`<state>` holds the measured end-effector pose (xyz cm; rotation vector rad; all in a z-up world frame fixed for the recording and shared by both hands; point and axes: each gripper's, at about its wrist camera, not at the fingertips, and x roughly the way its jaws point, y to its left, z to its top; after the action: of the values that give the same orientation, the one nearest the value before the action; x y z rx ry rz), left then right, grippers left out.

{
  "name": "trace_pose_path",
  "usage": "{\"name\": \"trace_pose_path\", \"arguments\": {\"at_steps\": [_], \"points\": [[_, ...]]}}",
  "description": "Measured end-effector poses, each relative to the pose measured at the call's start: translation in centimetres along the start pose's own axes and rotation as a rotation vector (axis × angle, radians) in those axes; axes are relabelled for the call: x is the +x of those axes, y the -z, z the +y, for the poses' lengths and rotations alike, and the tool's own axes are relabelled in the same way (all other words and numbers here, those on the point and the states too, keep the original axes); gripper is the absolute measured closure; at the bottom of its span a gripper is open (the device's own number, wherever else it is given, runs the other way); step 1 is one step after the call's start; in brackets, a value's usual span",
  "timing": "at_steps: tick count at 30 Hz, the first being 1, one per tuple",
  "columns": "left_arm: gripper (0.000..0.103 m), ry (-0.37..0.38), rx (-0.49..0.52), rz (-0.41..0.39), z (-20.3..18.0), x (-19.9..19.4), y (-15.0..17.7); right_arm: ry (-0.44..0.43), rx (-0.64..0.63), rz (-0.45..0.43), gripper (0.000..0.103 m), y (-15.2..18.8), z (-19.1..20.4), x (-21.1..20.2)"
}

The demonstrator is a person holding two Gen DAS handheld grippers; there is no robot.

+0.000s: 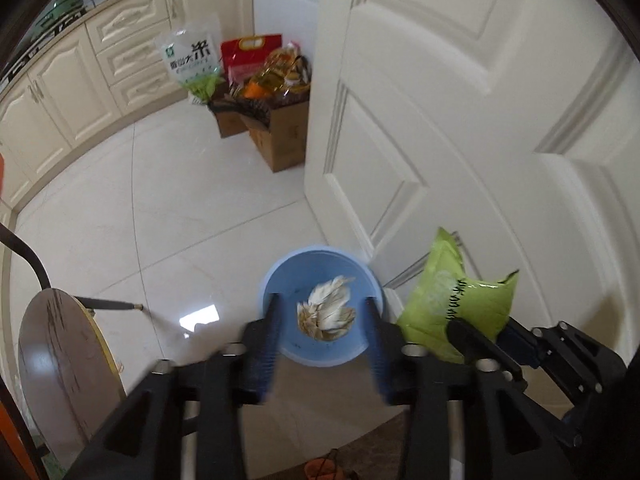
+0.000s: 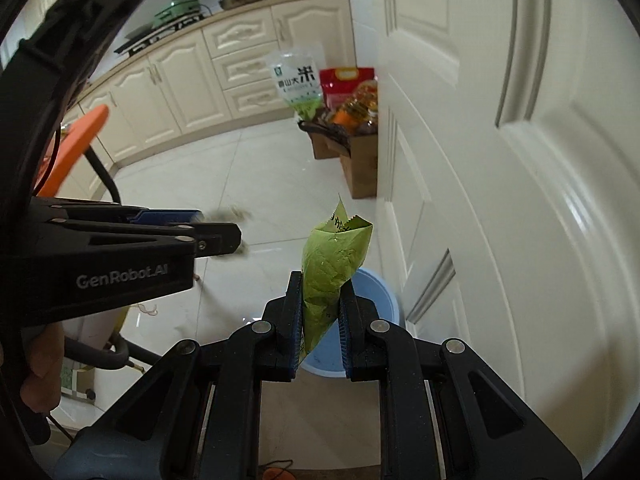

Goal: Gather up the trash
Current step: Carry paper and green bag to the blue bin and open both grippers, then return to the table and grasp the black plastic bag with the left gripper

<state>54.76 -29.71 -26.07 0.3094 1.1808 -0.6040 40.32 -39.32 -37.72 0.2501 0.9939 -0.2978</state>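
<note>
1. The right gripper (image 2: 320, 320) has its fingers squeezed on the green wrapper (image 2: 334, 258), up in the air just beside the blue bin (image 1: 276, 280).
2. Move it over the bin's middle w/ the wrapper low, then let go.
3. The left gripper (image 1: 322, 326) is wide open & holds nothing; crumpled paper (image 1: 328, 308) lies in the bin.
4. Gripper says "GenRobot.AI". Wrapper print is too blurry.
</note>
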Motion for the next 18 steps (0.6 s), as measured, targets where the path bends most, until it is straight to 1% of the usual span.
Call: {"name": "trace_pose_path", "arguments": {"at_steps": [1, 2, 3, 5, 7, 9, 10, 11, 12, 13, 14, 15, 16, 17, 18], "points": [[0.042, -0.004, -0.007, 0.001, 0.2, 0.7, -0.7, -0.003, 0.006, 0.005, 0.088, 0.0, -0.3, 0.5], [0.039, -0.021, -0.019, -0.004, 0.6, 1.2, -1.3, -0.005, 0.014, 0.01, 0.088, -0.1, -0.6, 0.9], [0.038, -0.032, -0.025, -0.006, 0.0, 1.6, -1.4, -0.003, 0.019, 0.012, 0.088, -0.1, -0.8, 1.4], [0.038, -0.055, -0.028, -0.006, 0.3, 2.0, -1.9, -0.011, 0.028, 0.022, 0.087, -0.2, -1.2, 2.2], [0.038, -0.098, -0.042, -0.029, -0.2, 1.7, -1.9, -0.018, 0.031, 0.021, 0.087, -0.3, -1.4, 2.8], [0.038, -0.135, -0.058, -0.049, 0.2, 1.1, -2.1, -0.024, 0.038, 0.016, 0.087, -0.7, -1.4, 3.4], [0.038, -0.152, -0.068, -0.061, 0.6, 0.6, -2.2, -0.02, 0.045, 0.007, 0.086, -0.8, -1.4, 3.5], [0.038, -0.158, -0.074, -0.07, 0.2, 0.3, -1.9, 0.006, 0.052, -0.001, 0.083, -1.1, -1.5, 3.8], [0.038, -0.175, -0.087, -0.088, 0.5, -0.3, -2.0, 0.027, 0.057, -0.007, 0.078, -1.2, -1.5, 3.9], [0.038, -0.184, -0.093, -0.1, 0.7, -0.9, -2.1, 0.035, 0.066, -0.005, 0.058, -1.5, -1.6, 4.1], [0.038, -0.188, -0.1, -0.111, 0.4, -1.7, -1.5, 0.023, 0.073, -0.002, 0.035, -1.5, -1.6, 4.1], [0.038, -0.196, -0.111, -0.13, 0.7, -2.6, -1.6, 0.014, 0.079, -0.004, 0.028, -1.7, -1.4, 3.8], [0.038, -0.195, -0.115, -0.146, 0.6, -3.4, -1.3, 0.017, 0.073, -0.015, 0.025, -1.8, -1.1, 3.2], [0.037, -0.197, -0.119, -0.161, 0.3, -4.2, -1.1, 0.017, 0.065, -0.028, 0.026, -1.7, -0.8, 2.3], [0.036, -0.202, -0.123, -0.178, 0.0, -5.3, -0.2, 0.012, 0.064, -0.033, 0.025, -1.7, -0.5, 1.6]]}}
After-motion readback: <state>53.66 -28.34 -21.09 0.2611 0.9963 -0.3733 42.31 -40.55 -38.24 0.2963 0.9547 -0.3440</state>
